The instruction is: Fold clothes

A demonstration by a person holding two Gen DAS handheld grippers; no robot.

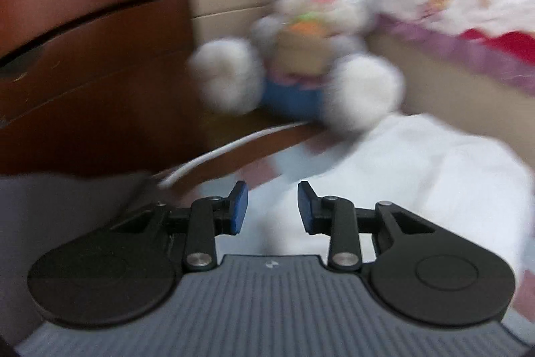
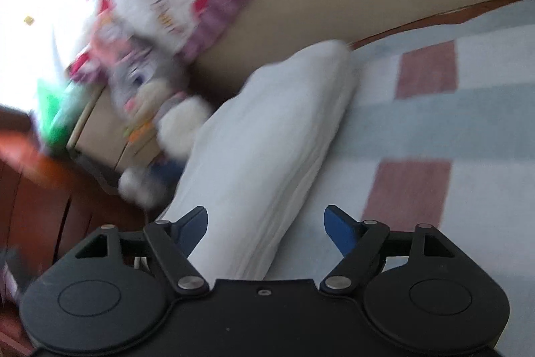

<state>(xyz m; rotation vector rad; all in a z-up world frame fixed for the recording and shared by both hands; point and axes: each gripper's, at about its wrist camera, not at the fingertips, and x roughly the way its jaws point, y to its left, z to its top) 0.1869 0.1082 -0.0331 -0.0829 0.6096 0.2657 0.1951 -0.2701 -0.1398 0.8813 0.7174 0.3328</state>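
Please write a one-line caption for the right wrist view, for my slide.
Open right tool above a folded white cloth on a blue-and-red checked bed sheet.

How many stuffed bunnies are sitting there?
1. The stuffed bunny sits by the wooden drawers, just past the folded white cloth. Others may be hidden in the blurry pile behind it.

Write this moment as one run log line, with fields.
garment: folded white cloth on checked bedcover | left tool: open, empty | right tool: open, empty
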